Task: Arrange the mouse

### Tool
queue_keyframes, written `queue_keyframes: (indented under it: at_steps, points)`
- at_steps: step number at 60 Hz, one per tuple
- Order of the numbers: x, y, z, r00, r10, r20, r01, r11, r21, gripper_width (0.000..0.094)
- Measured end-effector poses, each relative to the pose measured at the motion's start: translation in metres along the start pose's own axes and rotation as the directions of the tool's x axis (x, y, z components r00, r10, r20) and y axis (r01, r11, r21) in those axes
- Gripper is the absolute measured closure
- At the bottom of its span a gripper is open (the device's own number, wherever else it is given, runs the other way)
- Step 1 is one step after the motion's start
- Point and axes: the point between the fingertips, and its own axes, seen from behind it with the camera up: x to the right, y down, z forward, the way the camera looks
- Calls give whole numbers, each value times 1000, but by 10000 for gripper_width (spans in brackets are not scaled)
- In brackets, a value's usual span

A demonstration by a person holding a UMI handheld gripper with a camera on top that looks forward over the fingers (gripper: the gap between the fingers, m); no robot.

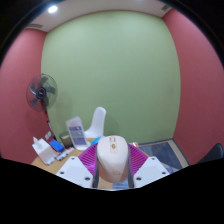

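Observation:
A beige computer mouse [112,160] sits between my gripper's [112,171] two fingers, with its scroll wheel end pointing away from me. Both pink pads [91,160] press against its sides. The mouse is held up above the table, with the green wall behind it. The mouse's underside is hidden.
A wooden table edge [44,162] shows at the left with a blue and white item [52,148] and a clear cup [76,131] on it. A white chair [97,124] stands behind. A standing fan [42,93] is by the pink wall. A grey surface [160,152] lies at the right.

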Motion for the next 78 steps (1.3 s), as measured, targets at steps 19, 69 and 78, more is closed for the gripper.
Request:
queue_keyframes:
  at_steps: [19, 69, 78]
  points:
    - [142, 204, 26, 994, -67, -86, 37, 949, -313, 503]
    - [98, 132, -238, 974, -169, -148, 131, 962, -239, 98]
    - [86, 135, -294, 974, -170, -148, 132, 963, -237, 99]
